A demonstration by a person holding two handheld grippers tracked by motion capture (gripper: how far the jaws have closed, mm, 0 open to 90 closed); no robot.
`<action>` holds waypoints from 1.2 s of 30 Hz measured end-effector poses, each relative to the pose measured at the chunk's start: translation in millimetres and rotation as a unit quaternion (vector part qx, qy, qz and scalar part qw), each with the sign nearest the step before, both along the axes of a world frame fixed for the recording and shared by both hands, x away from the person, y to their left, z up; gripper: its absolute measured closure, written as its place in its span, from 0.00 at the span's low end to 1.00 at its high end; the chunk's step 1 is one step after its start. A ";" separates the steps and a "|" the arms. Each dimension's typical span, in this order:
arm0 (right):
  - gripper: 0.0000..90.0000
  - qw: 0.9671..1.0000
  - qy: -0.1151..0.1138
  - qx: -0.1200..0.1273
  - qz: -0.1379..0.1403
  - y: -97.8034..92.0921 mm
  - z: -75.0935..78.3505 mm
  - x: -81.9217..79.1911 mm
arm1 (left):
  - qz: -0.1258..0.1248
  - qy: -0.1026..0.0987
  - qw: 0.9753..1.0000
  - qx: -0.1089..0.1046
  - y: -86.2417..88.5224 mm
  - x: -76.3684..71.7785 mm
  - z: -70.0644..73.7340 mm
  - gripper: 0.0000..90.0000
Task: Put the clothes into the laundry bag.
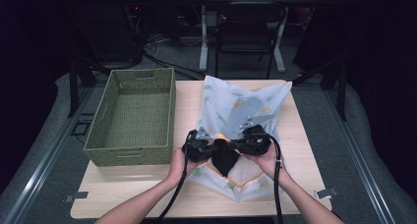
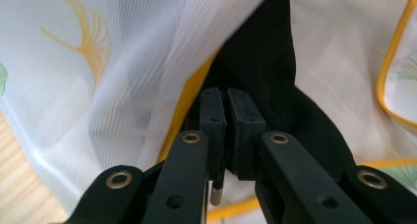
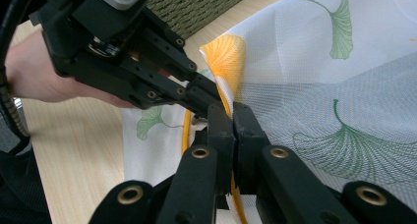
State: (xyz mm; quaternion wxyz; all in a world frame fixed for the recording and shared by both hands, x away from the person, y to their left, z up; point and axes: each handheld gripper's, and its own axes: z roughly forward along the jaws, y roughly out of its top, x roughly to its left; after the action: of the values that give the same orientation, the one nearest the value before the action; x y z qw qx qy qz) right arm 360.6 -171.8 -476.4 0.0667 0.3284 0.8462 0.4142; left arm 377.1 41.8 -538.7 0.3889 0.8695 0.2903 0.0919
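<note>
A white mesh bag [image 1: 236, 111] printed with green and yellow leaves and edged in yellow lies on the wooden table [image 1: 305, 150], its mouth toward me. A black garment [image 1: 224, 159] sticks out of the mouth. My left gripper [image 1: 212, 145] is shut, and the black garment [image 2: 290, 101] spreads out from its tips beside the yellow rim [image 2: 184, 111]. Facing it, my right gripper [image 1: 237, 143] is shut on the bag's yellow-printed edge [image 3: 223, 62]. In the right gripper view the left gripper [image 3: 199, 97] nearly touches my right gripper [image 3: 232, 108].
A green woven basket [image 1: 133, 117] stands on the table's left half, close to my left hand [image 1: 178, 166]. Bare wood lies along the front edge and right of the bag. Beyond the table are a chair [image 1: 246, 32] and desk legs.
</note>
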 end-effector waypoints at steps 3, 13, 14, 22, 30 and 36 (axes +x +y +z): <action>0.98 1.000 0.001 0.006 -0.001 -1.5 1.0 -0.1 | 0.003 -0.012 1.000 -0.005 -4.2 1.3 -1.6 0.95; 0.98 1.000 0.005 0.012 0.000 -2.2 2.7 -2.7 | -0.013 0.005 0.999 0.043 -7.0 0.5 -25.0 0.93; 0.98 1.000 0.005 0.011 0.001 -2.0 2.9 -2.9 | -0.014 0.008 0.999 0.049 -6.8 0.0 -27.0 0.92; 0.98 1.000 0.006 0.011 0.001 -2.1 2.8 -3.3 | -0.033 0.020 0.998 0.058 -3.7 0.4 -18.6 0.72; 0.98 1.000 0.003 0.010 0.001 -3.1 3.5 -3.4 | -0.062 0.038 0.994 0.082 5.1 -2.1 0.1 0.57; 0.98 1.000 0.005 0.010 0.001 -2.5 2.8 -2.7 | -0.053 0.034 0.995 0.071 16.3 -10.9 8.2 0.53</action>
State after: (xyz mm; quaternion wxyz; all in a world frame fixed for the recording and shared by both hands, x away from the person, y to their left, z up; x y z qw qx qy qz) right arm 358.0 -174.4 -473.6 0.0593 0.3301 0.8429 0.4208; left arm 366.2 58.1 -530.6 0.3202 0.9117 0.2497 0.0620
